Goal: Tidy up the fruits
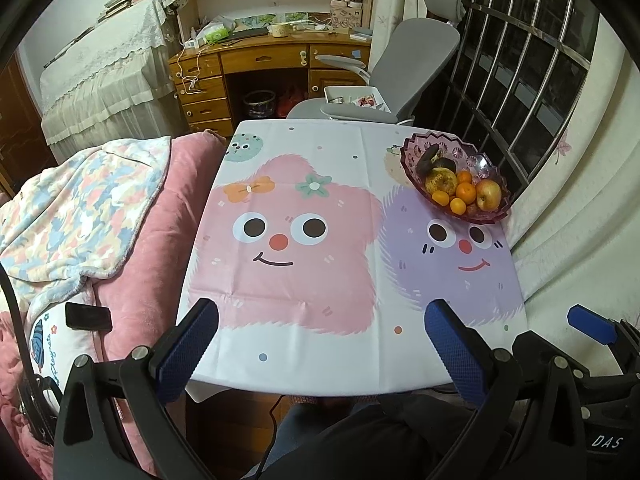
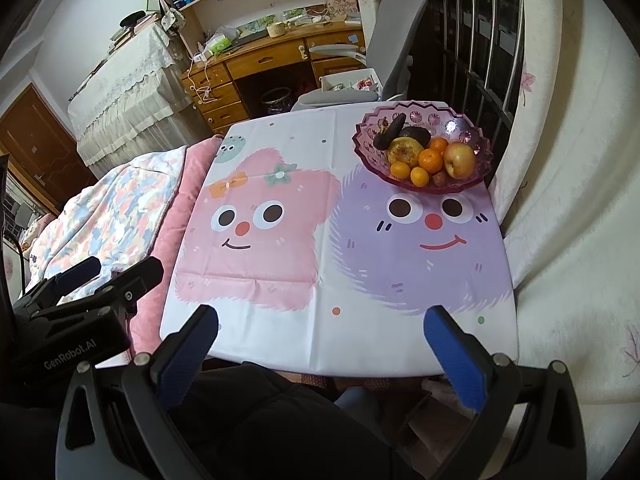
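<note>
A purple glass fruit bowl (image 1: 496, 216) (image 2: 368, 160) stands at the far right corner of the table. It holds an apple (image 1: 488, 195) (image 2: 459, 160), several small oranges (image 1: 466, 193) (image 2: 431, 160), a yellowish fruit (image 1: 440, 181) (image 2: 404, 151) and dark fruits (image 1: 429, 160) (image 2: 414, 135). My left gripper (image 1: 322, 344) is open and empty above the table's near edge. My right gripper (image 2: 320, 340) is open and empty at the near edge, and also shows in the left wrist view (image 1: 588, 324).
The table (image 1: 304, 360) (image 2: 280, 340) wears a cartoon cloth. A bed with pink and patterned blankets (image 1: 100, 216) (image 2: 120, 208) lies along its left side. A grey office chair (image 1: 400, 80) (image 2: 384, 52) and a wooden desk (image 1: 256, 60) stand behind. A barred window (image 1: 520, 80) is at right.
</note>
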Motion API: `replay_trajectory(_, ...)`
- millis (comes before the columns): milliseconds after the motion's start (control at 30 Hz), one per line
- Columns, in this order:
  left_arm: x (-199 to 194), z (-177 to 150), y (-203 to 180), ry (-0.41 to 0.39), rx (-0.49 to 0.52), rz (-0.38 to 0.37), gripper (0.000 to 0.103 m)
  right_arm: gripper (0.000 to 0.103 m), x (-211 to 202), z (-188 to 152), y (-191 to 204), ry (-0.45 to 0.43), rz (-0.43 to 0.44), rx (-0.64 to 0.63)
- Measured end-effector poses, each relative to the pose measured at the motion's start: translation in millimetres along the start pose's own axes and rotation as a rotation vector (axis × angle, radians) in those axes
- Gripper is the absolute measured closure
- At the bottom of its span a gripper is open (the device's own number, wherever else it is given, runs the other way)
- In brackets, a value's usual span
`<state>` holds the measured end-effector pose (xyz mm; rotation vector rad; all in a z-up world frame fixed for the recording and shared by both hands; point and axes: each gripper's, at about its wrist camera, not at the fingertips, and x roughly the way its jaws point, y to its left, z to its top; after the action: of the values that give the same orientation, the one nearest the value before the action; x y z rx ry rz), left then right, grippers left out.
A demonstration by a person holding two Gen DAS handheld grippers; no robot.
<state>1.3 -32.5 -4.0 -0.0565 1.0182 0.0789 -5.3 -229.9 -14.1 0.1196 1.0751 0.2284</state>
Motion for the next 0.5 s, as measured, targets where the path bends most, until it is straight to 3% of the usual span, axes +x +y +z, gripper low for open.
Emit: replay_trajectory(500, 0.8, -0.7, -1.1, 0.002, 0.004, 0.002, 0.000, 0.000, 2.0, -1.9, 0.5, 0.004, -0.001, 0.000)
